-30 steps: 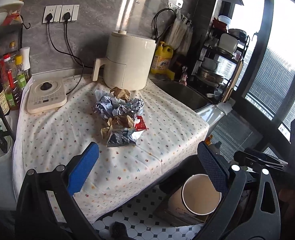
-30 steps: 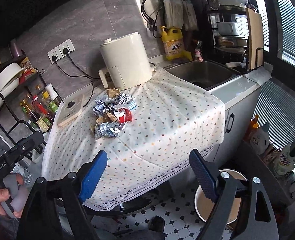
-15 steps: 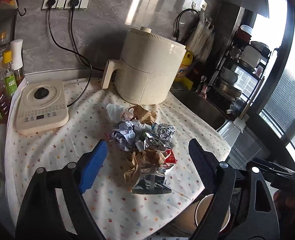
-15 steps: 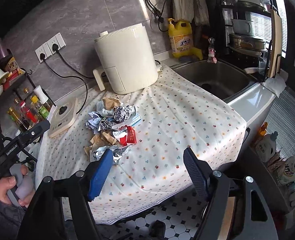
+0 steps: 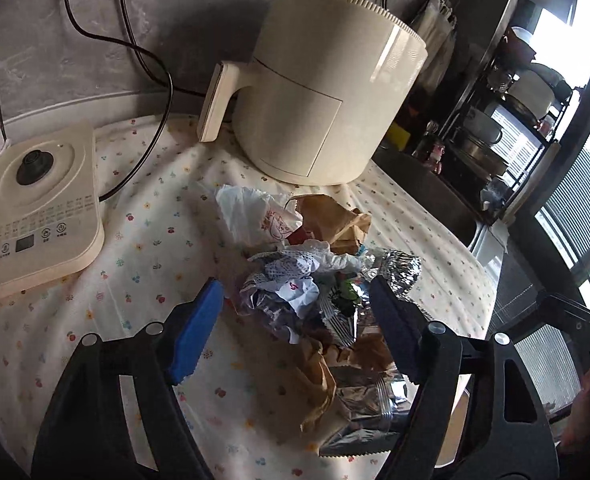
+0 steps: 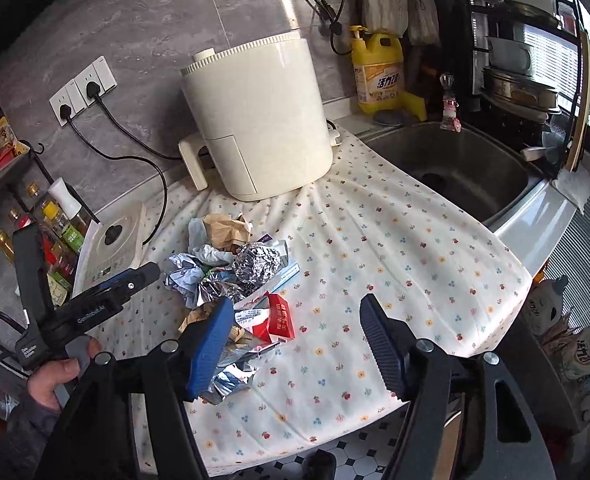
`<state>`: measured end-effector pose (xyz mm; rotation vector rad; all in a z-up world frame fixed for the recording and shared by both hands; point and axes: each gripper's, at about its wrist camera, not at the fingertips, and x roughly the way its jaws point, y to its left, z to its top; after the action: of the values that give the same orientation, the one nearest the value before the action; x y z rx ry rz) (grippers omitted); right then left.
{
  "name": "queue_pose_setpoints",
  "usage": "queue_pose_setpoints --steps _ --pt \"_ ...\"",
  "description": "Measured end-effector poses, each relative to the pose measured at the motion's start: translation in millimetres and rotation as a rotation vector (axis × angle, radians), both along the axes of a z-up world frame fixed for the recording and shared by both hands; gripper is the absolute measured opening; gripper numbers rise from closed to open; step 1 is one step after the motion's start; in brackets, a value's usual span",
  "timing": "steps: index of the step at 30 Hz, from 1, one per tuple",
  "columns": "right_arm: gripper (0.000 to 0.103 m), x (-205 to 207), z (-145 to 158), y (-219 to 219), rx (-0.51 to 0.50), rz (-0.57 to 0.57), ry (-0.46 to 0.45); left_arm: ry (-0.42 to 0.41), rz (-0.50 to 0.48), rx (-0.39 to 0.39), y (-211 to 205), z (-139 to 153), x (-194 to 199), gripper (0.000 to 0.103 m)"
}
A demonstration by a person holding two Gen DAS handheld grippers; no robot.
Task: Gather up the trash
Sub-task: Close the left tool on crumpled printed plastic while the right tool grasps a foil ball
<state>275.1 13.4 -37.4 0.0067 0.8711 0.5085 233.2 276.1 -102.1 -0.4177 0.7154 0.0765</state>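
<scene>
Nothing has been collected yet, by the look of it: the whole heap of trash (image 5: 315, 288) lies on the flowered cloth (image 5: 143, 256) over the worktop, about midway between the front edge and the wall, and neither tool has anything in its jaws. Nearest the camera in the left wrist view, the left hand-held gripper (image 5: 297, 326) hangs low over the near side of the heap with its jaws parted, a crumpled printed wrapper (image 5: 291, 280) and silver foil sitting between the pads but not pinched. The right hand-held gripper (image 6: 295, 340) is also parted and empty, poised above the front edge of the cloth, its blue pad in front of the near end of the heap by a red packet (image 6: 281, 318). Further in lie a foil ball (image 6: 257, 264), brown paper (image 5: 335, 220) and a white plastic bag (image 5: 251, 216), then the cream air fryer (image 5: 323, 92) at the back edge, the flat cooker base (image 5: 35, 204) at the left edge, and the sink (image 6: 455, 168) beyond the right edge. Every piece is still to be picked up and dropped in a bin, which is out of view. Compared with a second ago, both tools have come in from beyond the front edge and lower, the floor and the round bin have dropped out of the left view, and both pairs of jaws have been closing partway.
</scene>
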Motion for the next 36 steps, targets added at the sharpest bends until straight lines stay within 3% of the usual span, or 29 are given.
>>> queue_pose_setpoints --steps 4,8,10,13,15,21,24,26,36 --pt "0.064 8.6 -6.0 15.0 -0.021 0.019 0.01 0.028 -0.003 -0.011 7.9 -19.6 16.1 0.075" --pt "0.064 26.2 -16.8 32.9 -0.041 0.046 0.026 0.064 -0.014 -0.072 12.1 -40.7 27.4 0.074" --pt "0.064 37.4 -24.6 42.6 -0.047 0.055 0.044 0.086 -0.025 -0.083 10.8 -48.6 30.0 0.057" --pt "0.064 50.7 -36.9 58.8 -0.066 0.073 0.062 0.077 -0.039 -0.115 12.5 -49.4 27.1 0.041" --pt "0.064 58.1 -46.5 69.9 -0.083 0.089 0.075 0.074 -0.033 -0.095 14.2 -45.9 22.8 0.031" --pt "0.064 74.0 -68.0 98.2 -0.11 0.127 0.103 0.053 0.015 -0.08 33.0 -33.8 -3.5 0.03" --pt "0.051 81.0 -77.7 107.5 -0.122 0.136 0.128 0.047 0.043 -0.064 40.8 -27.5 -15.8 0.03" --pt "0.05 83.4 -79.7 108.2 -0.12 0.122 0.134 0.041 0.061 -0.063 46.3 -23.2 -23.4 0.03" --pt "0.05 64.3 -38.5 84.1 -0.036 0.112 0.085 -0.042 0.069 -0.043 49.3 1.2 -41.3 0.03"
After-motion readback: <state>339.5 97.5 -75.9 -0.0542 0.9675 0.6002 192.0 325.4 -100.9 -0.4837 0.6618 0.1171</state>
